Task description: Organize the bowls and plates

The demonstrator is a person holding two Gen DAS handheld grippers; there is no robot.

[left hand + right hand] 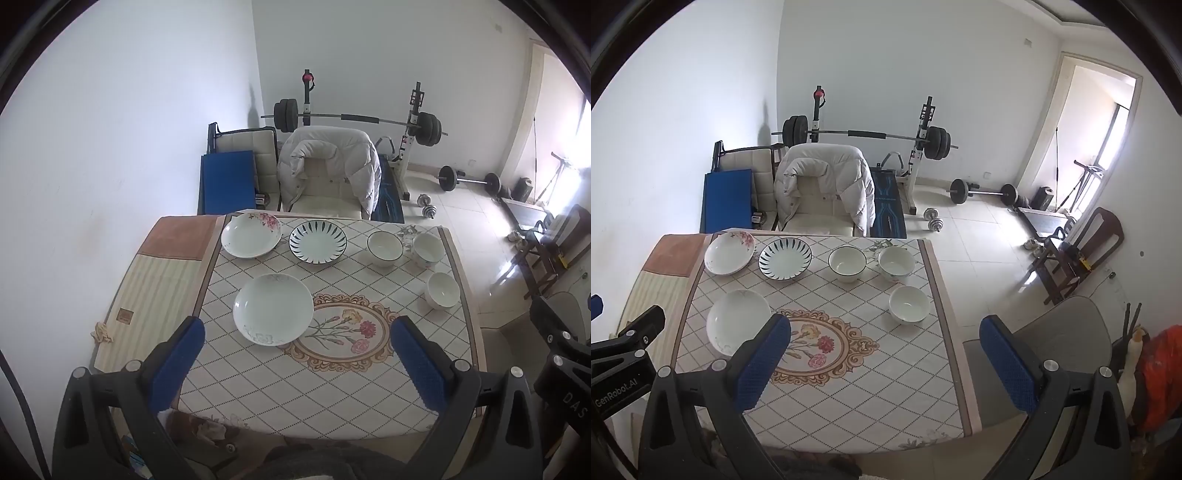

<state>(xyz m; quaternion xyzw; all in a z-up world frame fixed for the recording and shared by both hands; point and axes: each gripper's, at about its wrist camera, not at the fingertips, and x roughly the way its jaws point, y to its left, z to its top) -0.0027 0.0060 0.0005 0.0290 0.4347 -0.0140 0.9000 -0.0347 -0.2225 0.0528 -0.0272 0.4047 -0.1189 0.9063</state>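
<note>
White crockery, 3 plates and 3 bowls, stands on a table covered by a diamond-patterned cloth with a floral medallion near its middle. Along the far edge, from left to right, stand the pink-flowered plate, the blue-striped plate, the dark-rimmed bowl and the flowered bowl; the 2 plates sit just beside each other, as do these 2 bowls. The plain white plate lies nearer the camera on the left side, its edge overlapping the medallion's border, and the small white bowl stands near the right edge, in front of the flowered bowl. All pieces are upright and none is stacked. The left tongs hover above the near part of the table, jaws spread wide with blue pads, nothing between them; in the left wrist view the plain white plate appears between the fingertips but further off. The right tongs likewise stand wide apart and grip nothing, held over the table's right near corner. Behind the table a chair draped with a white jacket faces it, and a barbell on a rack stands by the far wall.
</note>
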